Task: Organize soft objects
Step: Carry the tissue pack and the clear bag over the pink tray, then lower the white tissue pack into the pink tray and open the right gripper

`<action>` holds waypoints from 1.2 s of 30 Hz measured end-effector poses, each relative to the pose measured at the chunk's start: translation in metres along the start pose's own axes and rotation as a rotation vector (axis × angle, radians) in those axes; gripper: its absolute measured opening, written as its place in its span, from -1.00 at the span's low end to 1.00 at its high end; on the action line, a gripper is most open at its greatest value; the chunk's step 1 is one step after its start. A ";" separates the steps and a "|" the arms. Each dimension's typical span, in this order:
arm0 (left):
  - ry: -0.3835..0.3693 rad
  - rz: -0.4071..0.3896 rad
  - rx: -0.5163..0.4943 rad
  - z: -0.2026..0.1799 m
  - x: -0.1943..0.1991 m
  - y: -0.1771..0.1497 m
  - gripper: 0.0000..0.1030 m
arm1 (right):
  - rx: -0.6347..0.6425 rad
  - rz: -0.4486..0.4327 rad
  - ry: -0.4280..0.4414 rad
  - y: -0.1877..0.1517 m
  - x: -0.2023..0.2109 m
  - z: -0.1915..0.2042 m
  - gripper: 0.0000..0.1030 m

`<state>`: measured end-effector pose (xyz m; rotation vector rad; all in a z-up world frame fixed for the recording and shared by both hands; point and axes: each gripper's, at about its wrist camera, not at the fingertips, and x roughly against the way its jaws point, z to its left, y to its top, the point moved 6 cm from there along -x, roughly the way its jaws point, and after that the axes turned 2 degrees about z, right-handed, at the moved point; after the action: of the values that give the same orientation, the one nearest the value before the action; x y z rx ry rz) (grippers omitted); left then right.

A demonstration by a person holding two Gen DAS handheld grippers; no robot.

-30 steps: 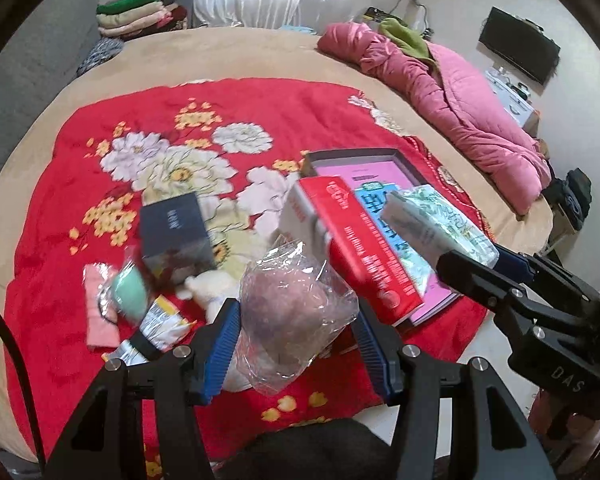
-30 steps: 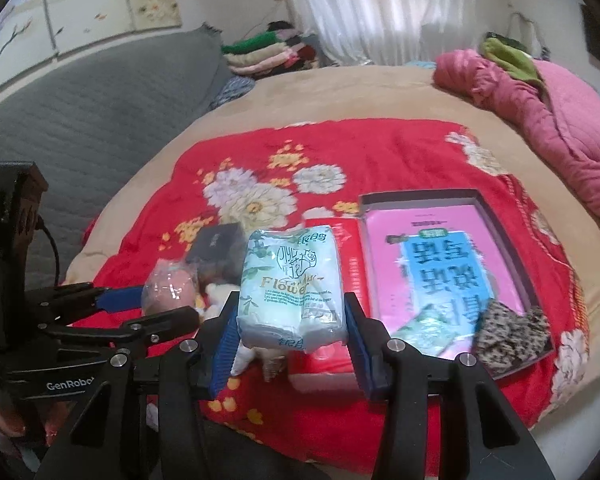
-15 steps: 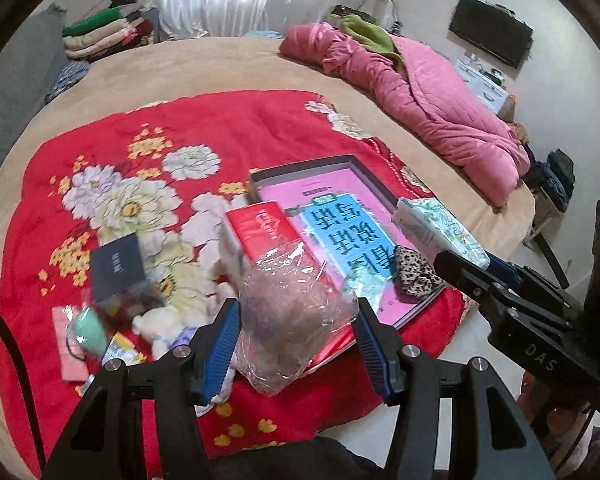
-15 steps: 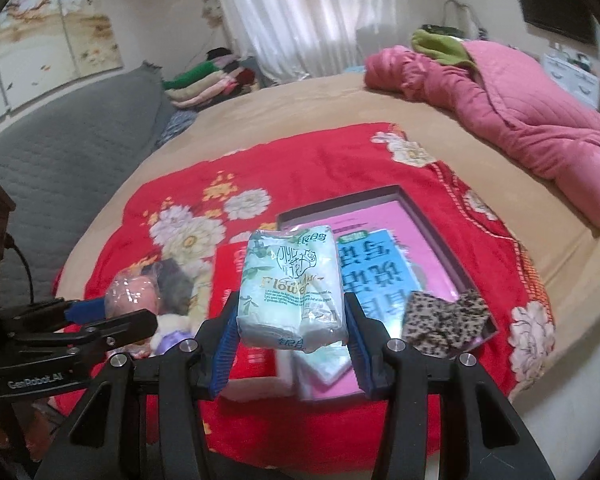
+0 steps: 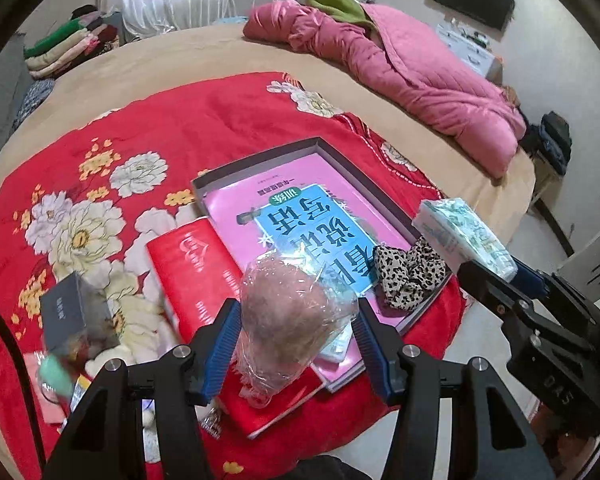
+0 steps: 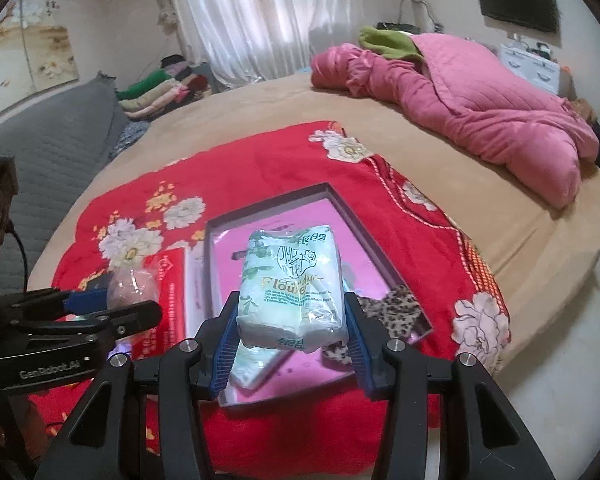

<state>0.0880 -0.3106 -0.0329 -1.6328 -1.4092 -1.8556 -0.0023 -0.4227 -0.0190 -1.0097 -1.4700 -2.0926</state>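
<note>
Tissue pack (image 6: 291,286) upright, pinched in right claw (image 6: 290,344); left claw (image 5: 296,350) grips bagged puff (image 5: 296,316).

Your left black two-finger gripper (image 5: 296,344) has ribbed blue pads (image 5: 220,350), silver screws and a thin black cable (image 5: 16,364). Your right black two-finger gripper (image 6: 290,346), identically built, bears faint "DAS" lettering; the left's side reads "GenRobot.AI".

Clear-wrapped pink puff (image 5: 296,312), held aloft above red book edge. White-green tissue pack (image 6: 292,284), upright, over shallow box. Leopard-print scrunchie (image 5: 408,272) inside box corner.
</note>
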 end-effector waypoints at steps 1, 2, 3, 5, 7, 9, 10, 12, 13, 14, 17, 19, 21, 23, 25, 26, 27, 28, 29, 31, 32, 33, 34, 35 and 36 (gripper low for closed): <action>0.004 0.016 -0.012 -0.005 -0.006 0.002 0.10 | -0.005 0.004 0.000 -0.001 -0.001 -0.003 -0.02; 0.000 0.021 -0.017 -0.008 -0.009 0.004 0.10 | -0.011 0.008 0.001 -0.002 -0.003 -0.006 -0.02; -0.004 0.029 -0.026 -0.012 -0.013 0.006 0.10 | -0.018 0.012 0.004 -0.002 -0.006 -0.009 -0.02; -0.012 0.056 -0.047 -0.020 -0.025 0.008 0.10 | -0.024 0.023 0.004 -0.004 -0.011 -0.014 -0.02; -0.032 0.078 -0.060 -0.027 -0.035 0.009 0.10 | -0.007 0.034 -0.012 -0.006 -0.018 -0.017 -0.02; -0.038 0.101 -0.075 -0.032 -0.044 0.009 0.10 | 0.006 0.047 -0.016 -0.008 -0.024 -0.021 -0.02; -0.039 0.108 -0.088 -0.036 -0.049 0.009 0.10 | 0.006 0.051 -0.012 -0.009 -0.028 -0.023 -0.02; -0.040 0.127 -0.089 -0.037 -0.057 0.008 0.10 | 0.007 0.064 -0.013 -0.009 -0.034 -0.029 -0.02; -0.041 0.134 -0.087 -0.038 -0.059 0.007 0.10 | 0.003 0.067 -0.013 -0.009 -0.037 -0.033 -0.02; -0.044 0.145 -0.084 -0.038 -0.063 0.007 0.10 | -0.002 0.073 -0.011 -0.009 -0.039 -0.036 -0.02; -0.033 0.168 -0.094 -0.039 -0.072 0.004 0.10 | -0.012 0.088 0.004 -0.007 -0.047 -0.046 -0.02; -0.026 0.184 -0.103 -0.041 -0.077 0.003 0.10 | -0.009 0.108 0.011 -0.007 -0.055 -0.050 -0.02; -0.029 0.196 -0.109 -0.043 -0.082 0.002 0.10 | -0.004 0.131 0.016 -0.008 -0.062 -0.052 -0.02; -0.022 0.208 -0.120 -0.045 -0.087 0.000 0.11 | -0.005 0.153 0.031 -0.009 -0.070 -0.055 -0.02; -0.024 0.224 -0.123 -0.046 -0.092 -0.003 0.11 | 0.002 0.176 0.026 -0.011 -0.077 -0.057 -0.02; -0.027 0.228 -0.123 -0.046 -0.094 -0.003 0.11 | 0.009 0.185 0.022 -0.011 -0.081 -0.058 -0.01; -0.030 0.237 -0.117 -0.045 -0.096 -0.004 0.11 | 0.013 0.196 0.020 -0.012 -0.085 -0.058 -0.01; -0.034 0.240 -0.113 -0.045 -0.098 -0.004 0.12 | 0.016 0.204 0.025 -0.013 -0.088 -0.058 0.01; -0.038 0.245 -0.109 -0.044 -0.100 -0.005 0.12 | 0.017 0.211 0.031 -0.014 -0.090 -0.058 0.02; -0.034 0.248 -0.108 -0.044 -0.102 -0.006 0.12 | 0.004 0.225 0.048 -0.015 -0.097 -0.059 0.03; -0.033 0.251 -0.105 -0.043 -0.103 -0.006 0.12 | -0.001 0.232 0.051 -0.016 -0.100 -0.059 0.03; -0.034 0.251 -0.103 -0.043 -0.103 -0.006 0.12 | 0.003 0.240 0.046 -0.016 -0.103 -0.060 0.03; -0.034 0.250 -0.102 -0.043 -0.104 -0.006 0.12 | 0.006 0.243 0.042 -0.017 -0.105 -0.059 0.03; -0.031 0.252 -0.100 -0.042 -0.105 -0.006 0.12 | 0.009 0.248 0.042 -0.018 -0.108 -0.059 0.03; -0.031 0.254 -0.100 -0.042 -0.105 -0.006 0.12 | 0.009 0.256 0.046 -0.018 -0.110 -0.058 0.03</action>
<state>0.0914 -0.3798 -0.1231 -1.8014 -1.0765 -1.7846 0.0393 -0.4792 -0.1239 -1.0770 -1.2548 -1.9123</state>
